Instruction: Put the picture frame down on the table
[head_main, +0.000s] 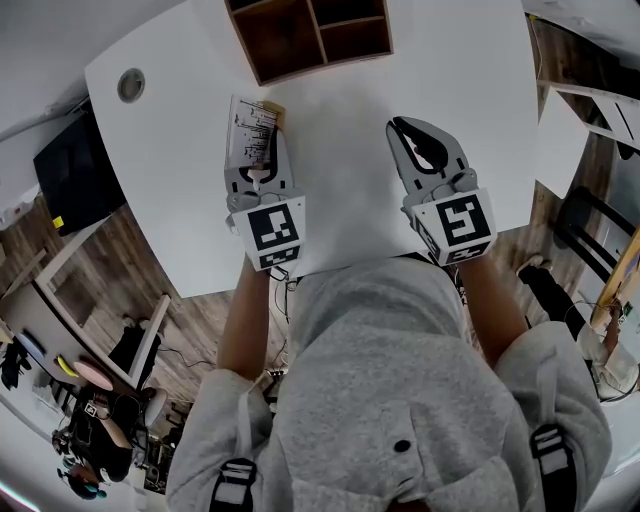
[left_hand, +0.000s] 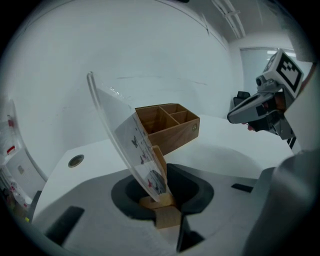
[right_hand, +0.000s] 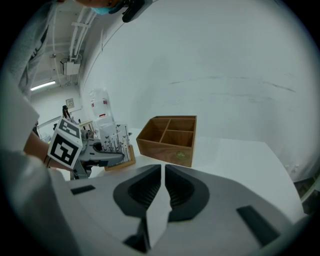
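Gripping the frame by its wooden base, the left gripper had its jaws closed narrowly on that block. The frame's clear panel, printed with small dark figures, rose from the jaws and leaned left in the left gripper view. It was low over the white table, in front of a divided wooden box; whether the base touched the tabletop could not be told. Well apart to the right, the right gripper had its jaws pressed together, holding nothing.
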